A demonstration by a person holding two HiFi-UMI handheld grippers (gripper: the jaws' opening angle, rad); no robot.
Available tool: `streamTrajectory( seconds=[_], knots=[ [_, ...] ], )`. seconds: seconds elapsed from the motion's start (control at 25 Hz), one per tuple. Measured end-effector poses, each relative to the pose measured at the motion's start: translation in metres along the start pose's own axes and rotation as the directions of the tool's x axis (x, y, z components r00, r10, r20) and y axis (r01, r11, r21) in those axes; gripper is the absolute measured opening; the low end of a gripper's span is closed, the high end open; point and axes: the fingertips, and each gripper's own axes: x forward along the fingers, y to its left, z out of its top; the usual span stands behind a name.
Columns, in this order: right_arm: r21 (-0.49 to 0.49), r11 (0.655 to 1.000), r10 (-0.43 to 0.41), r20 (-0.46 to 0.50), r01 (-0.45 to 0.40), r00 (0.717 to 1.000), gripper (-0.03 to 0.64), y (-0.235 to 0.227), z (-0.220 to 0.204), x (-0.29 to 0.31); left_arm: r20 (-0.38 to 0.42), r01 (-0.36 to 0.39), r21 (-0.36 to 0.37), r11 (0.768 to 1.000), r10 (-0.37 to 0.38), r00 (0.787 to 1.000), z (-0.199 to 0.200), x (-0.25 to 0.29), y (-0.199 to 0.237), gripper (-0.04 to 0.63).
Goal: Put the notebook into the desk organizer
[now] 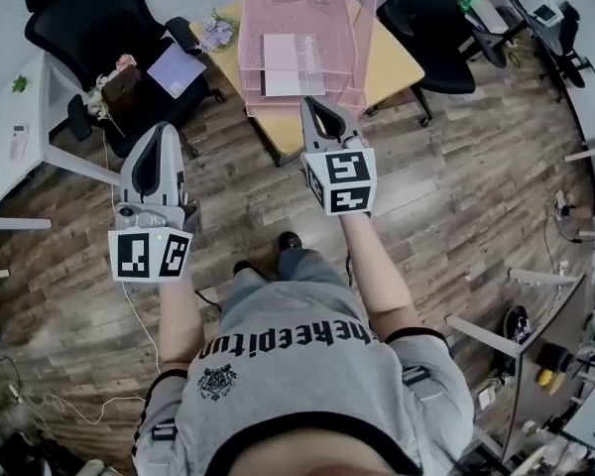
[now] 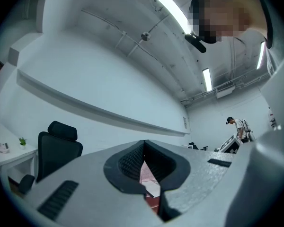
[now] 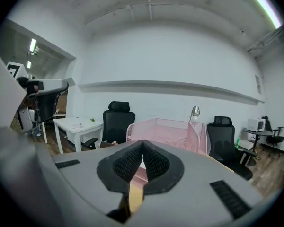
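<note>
On a dark wood-plank floor [image 1: 456,186], the head view shows a person holding 2 grippers toward a yellow wooden table [image 1: 397,62]. A pink wire-mesh desk organizer [image 1: 253,28] stands on it, and a pale rectangular notebook [image 1: 281,64] lies flat inside its front tray. The left gripper [image 1: 159,137] is lower and farther from the table than the right gripper [image 1: 322,107].

In the left gripper view, the left gripper [image 2: 143,150] has its jaws pressed together, pinching nothing.

In the right gripper view, the right gripper [image 3: 142,148] is likewise closed and empty, with the organizer [image 3: 170,131] just beyond.
</note>
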Motion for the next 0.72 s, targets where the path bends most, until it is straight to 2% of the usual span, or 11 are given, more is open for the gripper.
streamTrajectory(
  seconds=[0.36,0.72],
  knots=[
    [0.015,0.998,-0.065,0.102,0.064,0.993,0.003,0.004,0.032,-0.045,0.013,0.091,-0.013,0.996,-0.090,0.996,0.008,0.004,-0.017,0.003],
    [0.043,0.989,-0.146,0.197,0.140,0.969,0.003,0.003,0.057,-0.095,0.025,0.161,-0.017,0.987,-0.161,0.987,0.016,-0.001,-0.037,0.003]
  ],
)
